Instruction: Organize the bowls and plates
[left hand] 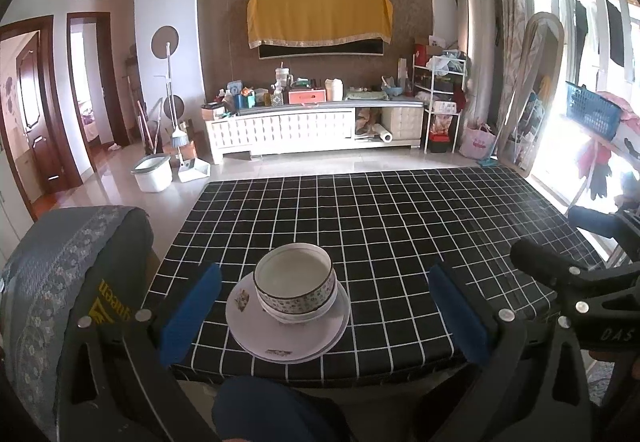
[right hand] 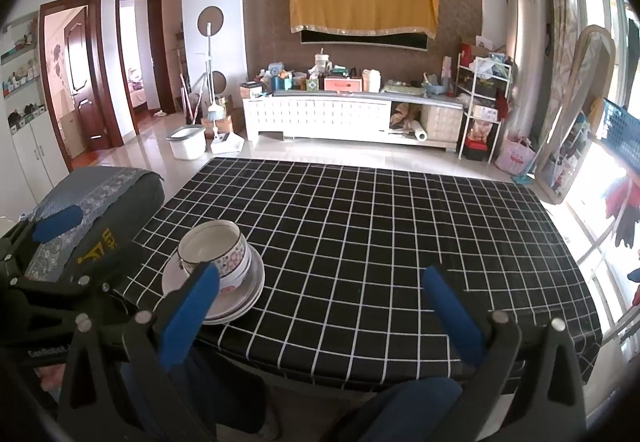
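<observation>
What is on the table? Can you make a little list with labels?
bowls: stacked, on the plates
plates: stacked, near the table's front edge
table: black checked cloth
left gripper: jaws open, holding nothing, stack in front between them
right gripper: jaws open, holding nothing, stack off to its left
chair: grey cover, left of table
</observation>
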{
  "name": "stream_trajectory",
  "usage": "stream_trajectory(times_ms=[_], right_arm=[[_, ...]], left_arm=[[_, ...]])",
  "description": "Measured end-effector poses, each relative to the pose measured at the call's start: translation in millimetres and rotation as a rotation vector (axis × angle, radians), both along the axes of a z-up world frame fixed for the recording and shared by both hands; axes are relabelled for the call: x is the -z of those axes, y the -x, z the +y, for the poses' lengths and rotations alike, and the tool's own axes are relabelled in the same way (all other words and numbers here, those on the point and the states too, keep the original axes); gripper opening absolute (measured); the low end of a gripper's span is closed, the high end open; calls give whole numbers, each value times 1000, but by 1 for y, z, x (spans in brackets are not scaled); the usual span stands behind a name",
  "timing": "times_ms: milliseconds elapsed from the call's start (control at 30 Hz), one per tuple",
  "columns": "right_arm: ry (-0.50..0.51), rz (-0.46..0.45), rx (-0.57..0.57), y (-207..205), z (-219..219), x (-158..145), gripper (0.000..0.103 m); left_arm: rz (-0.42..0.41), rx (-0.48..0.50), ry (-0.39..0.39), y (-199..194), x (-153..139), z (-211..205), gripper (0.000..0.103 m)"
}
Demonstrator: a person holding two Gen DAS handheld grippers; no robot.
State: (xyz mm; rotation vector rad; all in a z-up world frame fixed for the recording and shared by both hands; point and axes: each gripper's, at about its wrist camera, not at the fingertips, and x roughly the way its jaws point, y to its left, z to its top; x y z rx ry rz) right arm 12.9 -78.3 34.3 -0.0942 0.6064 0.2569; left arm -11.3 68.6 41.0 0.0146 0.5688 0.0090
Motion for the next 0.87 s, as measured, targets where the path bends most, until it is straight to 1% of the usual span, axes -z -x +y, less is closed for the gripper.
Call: stream_trajectory(times_ms=[300,867], right_arm=[[-4,0,2,1,-2,-1,103],[-11,3,11,5,-2,-2,103]], left_arm=[[6,2,-16,2,0,-3,102],[17,6,-14,5,1,-4,102]])
